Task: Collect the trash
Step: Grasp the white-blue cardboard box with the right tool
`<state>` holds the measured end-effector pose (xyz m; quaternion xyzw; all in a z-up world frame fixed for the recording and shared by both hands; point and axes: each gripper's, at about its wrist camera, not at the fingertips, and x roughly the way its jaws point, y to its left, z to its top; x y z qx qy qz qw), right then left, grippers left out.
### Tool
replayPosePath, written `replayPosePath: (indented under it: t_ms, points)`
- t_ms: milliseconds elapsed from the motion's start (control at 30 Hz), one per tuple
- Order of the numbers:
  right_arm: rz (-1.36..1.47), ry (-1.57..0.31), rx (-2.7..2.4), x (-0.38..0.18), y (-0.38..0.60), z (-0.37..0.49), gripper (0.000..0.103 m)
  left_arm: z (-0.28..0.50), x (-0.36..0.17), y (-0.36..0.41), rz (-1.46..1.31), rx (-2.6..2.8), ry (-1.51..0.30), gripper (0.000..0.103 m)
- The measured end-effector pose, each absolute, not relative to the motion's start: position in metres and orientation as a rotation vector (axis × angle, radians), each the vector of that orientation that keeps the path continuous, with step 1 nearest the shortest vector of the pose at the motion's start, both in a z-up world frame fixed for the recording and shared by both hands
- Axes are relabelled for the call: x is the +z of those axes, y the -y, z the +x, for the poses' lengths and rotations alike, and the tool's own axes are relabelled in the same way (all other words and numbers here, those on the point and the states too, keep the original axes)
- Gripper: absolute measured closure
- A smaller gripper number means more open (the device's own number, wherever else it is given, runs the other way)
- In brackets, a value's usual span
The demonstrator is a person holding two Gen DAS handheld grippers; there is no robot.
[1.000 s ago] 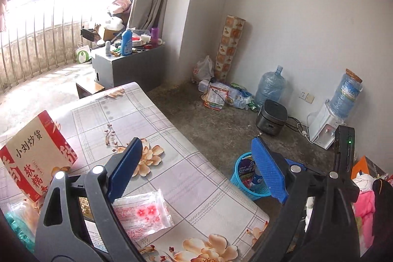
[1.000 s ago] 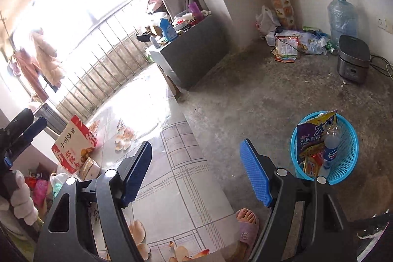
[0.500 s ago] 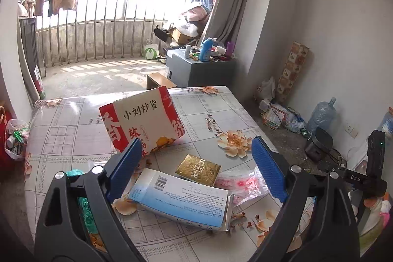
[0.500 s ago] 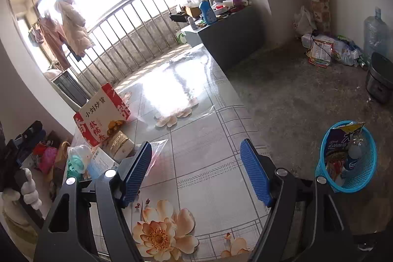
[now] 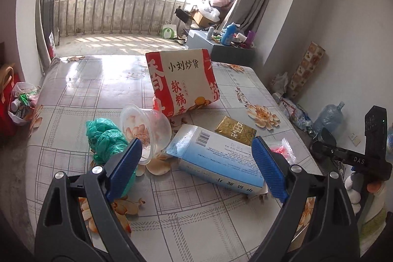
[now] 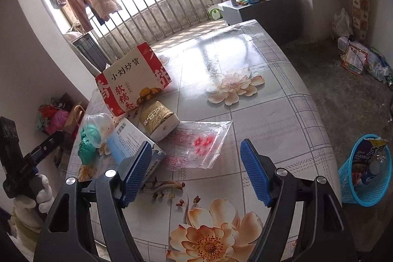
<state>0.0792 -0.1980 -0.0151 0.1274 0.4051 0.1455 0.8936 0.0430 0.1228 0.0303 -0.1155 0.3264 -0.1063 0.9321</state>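
Both grippers hang over the table [image 5: 73, 80] with jaws spread wide, nothing pinched: left gripper [image 5: 196, 158], right gripper [image 6: 194, 163]. Trash sits bunched toward the table's left edge: red snack box [image 5: 181, 80], blue box [image 5: 218, 158], plastic cup [image 5: 145, 129], green bag [image 5: 105, 136].

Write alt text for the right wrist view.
The open right gripper hovers empty over a floral table strewn with trash: a clear plastic bag, a red snack box, a blue box. A blue basket sits on the floor.
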Motion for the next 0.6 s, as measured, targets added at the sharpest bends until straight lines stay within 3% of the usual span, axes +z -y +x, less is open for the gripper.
replayPosePath:
  t_ms: [333, 433, 533, 600]
  points:
    - [0.21, -0.912, 0.439, -0.024, 0.144, 0.115, 0.03, 0.049, -0.007, -0.118, -0.301, -0.349, -0.767, 0.017]
    - [0.172, -0.936, 0.462, -0.03, 0.126, 0.126, 0.031, 0.052, -0.016, -0.116, -0.321, -0.388, -0.789, 0.029]
    - [0.16, -0.966, 0.489, -0.036, 0.114, 0.137, 0.039, 0.059, -0.029, -0.113, -0.359, -0.431, -0.837, 0.049]
    - [0.17, -0.99, 0.511, -0.041, 0.109, 0.143, 0.043, 0.061, -0.036, -0.112, -0.386, -0.456, -0.855, 0.055]
